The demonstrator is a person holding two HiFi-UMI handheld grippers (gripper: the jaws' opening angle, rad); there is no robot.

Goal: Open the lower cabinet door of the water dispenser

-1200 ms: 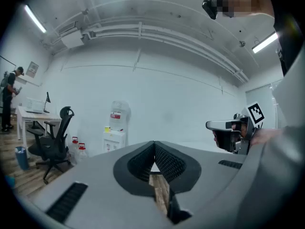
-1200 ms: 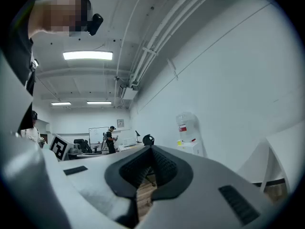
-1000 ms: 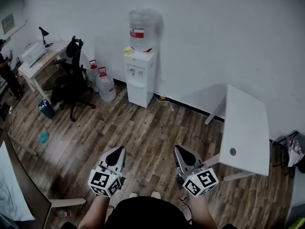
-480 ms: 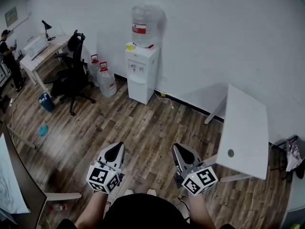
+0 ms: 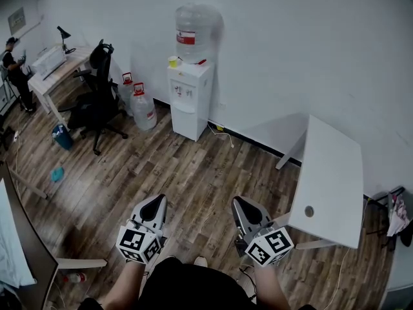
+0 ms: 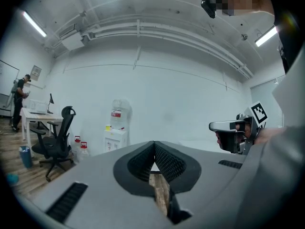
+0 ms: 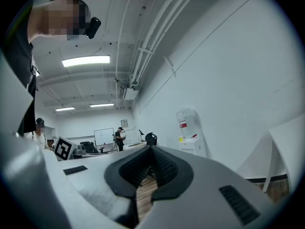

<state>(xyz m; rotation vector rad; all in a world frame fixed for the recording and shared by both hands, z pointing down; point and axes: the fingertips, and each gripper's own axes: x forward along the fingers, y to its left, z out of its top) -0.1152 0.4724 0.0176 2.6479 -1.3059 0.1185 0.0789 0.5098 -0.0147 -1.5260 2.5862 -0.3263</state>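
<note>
**Water dispenser [image 5: 189, 99] far across the room**

The left gripper [image 5: 157, 201] and right gripper [image 5: 240, 203] are both closed and empty, held above the wooden floor [image 5: 193, 173]. The dispenser stands well apart from them against the white wall, its lower cabinet door [image 5: 186, 126] shut

Water dispenser [image 5: 190, 102] against wall [image 5: 310, 44], chair [image 5: 97, 102] left

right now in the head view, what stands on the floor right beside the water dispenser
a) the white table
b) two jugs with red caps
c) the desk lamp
b: the two jugs with red caps stand on the wood floor against the wall, just left of the water dispenser in the head view, between it and the office chair.
</note>
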